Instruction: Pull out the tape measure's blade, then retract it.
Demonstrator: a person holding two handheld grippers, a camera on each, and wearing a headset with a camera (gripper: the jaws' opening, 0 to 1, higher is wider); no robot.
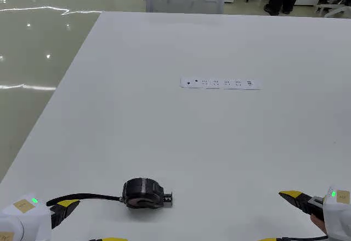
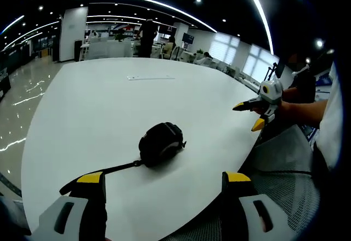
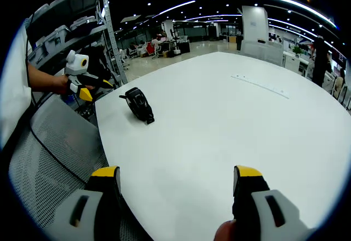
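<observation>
While the left hand-held gripper and the right hand-held gripper both hang at the near edge, jaws spread wide and empty, we spot the tape measure lying on the white bench close to that edge. It sits just beside the left one, its black strap trailing toward those jaws, and well apart from the right. We judge the case runs left to right with the blade mouth facing right, so left steadies, right pulls.
</observation>
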